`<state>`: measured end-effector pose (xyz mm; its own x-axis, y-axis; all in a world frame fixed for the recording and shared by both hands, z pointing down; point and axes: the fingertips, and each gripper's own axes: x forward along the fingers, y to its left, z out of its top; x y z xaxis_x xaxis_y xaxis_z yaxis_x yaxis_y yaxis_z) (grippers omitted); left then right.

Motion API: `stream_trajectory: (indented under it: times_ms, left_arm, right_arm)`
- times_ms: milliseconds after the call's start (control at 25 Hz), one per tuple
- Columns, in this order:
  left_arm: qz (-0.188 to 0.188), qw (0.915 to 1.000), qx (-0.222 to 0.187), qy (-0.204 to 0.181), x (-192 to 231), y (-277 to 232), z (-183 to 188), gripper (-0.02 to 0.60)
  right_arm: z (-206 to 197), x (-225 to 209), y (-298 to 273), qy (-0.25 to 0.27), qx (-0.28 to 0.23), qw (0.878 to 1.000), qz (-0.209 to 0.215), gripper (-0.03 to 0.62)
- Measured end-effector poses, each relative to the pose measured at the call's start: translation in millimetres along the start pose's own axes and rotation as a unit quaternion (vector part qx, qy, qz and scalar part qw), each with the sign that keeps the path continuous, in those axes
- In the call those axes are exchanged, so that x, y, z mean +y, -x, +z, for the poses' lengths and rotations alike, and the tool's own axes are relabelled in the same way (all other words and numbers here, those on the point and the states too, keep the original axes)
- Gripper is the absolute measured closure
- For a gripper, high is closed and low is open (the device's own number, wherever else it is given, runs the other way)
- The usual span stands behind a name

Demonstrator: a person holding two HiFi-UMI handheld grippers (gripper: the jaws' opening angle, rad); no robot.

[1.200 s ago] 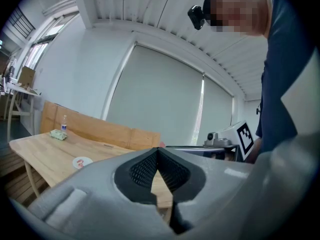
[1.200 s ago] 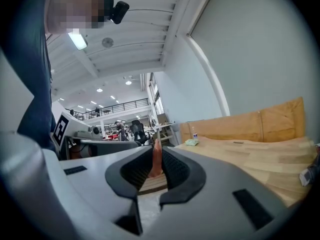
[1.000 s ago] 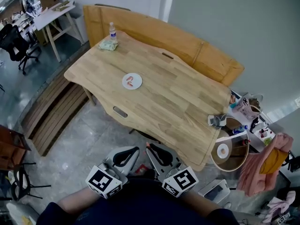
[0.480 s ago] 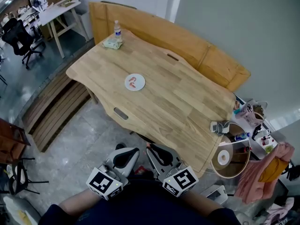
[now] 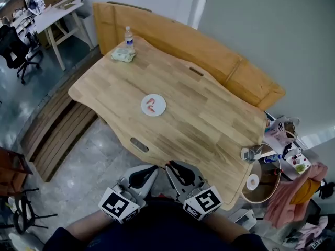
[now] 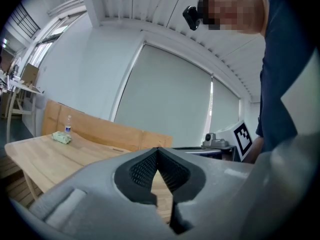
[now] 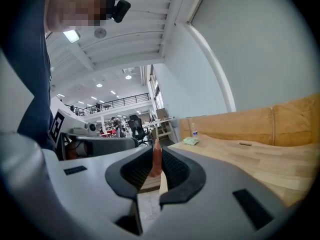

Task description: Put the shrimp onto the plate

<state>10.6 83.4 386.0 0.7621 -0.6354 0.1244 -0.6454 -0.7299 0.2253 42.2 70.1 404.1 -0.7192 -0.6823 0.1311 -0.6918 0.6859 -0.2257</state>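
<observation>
Carrying step: the right tool (image 7: 156,151) is clamped on a shrimp (image 7: 156,161); the left tool (image 6: 158,154) is closed on nothing. Both hang off the worktop's (image 5: 209,124) near edge, well short of the plate (image 5: 160,110) mid-worktop. Next, I judge: reach over the plate, lower, release

Shrimp (image 7: 156,160) tight in right tool (image 7: 156,147)

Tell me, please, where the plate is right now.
In the head view the plate lies near the middle of the table, slightly left, on the near side of the bottle at its far left corner.
</observation>
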Motion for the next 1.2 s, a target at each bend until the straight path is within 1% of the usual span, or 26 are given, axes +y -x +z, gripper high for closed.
stream_trajectory:
  times_ms: [160,320,440,560,800,1000,1080,1200]
  left_arm:
    - [-0.017,0.9999,0.003,-0.001,44.0,-12.5,12.3,0.577]
    - [-0.036,0.9993,0.007,-0.003,85.5,-20.5,25.4,0.577]
    - [-0.049,0.9987,0.012,-0.002,109.4,-26.0,35.3,0.577]
    - [-0.057,0.9983,0.016,-0.004,126.6,-30.0,40.0,0.577]
    - [-0.044,0.9988,0.021,0.006,146.8,-44.0,40.6,0.577]
    - [-0.031,0.9994,0.016,0.006,155.7,-55.7,47.7,0.577]
    - [-0.023,0.9997,0.011,0.005,160.6,-59.5,48.7,0.577]
    - [-0.01,0.9997,0.017,0.014,163.3,-63.7,44.3,0.577]
  right_arm:
    - [7.8,-14.4,-43.1,-0.002,0.003,1.0,-0.014,0.533]
    - [14.0,-28.3,-81.6,-0.007,0.009,0.999,-0.036,0.533]
    - [19.3,-40.0,-102.7,-0.016,0.01,0.998,-0.056,0.533]
    - [22.0,-49.1,-120.3,-0.02,0.01,0.998,-0.065,0.533]
    - [25.4,-63.3,-142.1,-0.028,0.01,0.998,-0.057,0.533]
    - [22.4,-81.4,-151.3,-0.021,0.027,0.998,-0.045,0.533]
    - [17.9,-91.3,-154.7,-0.023,0.033,0.998,-0.045,0.532]
    - [11.6,-107.3,-161.1,-0.028,0.042,0.997,-0.05,0.533]
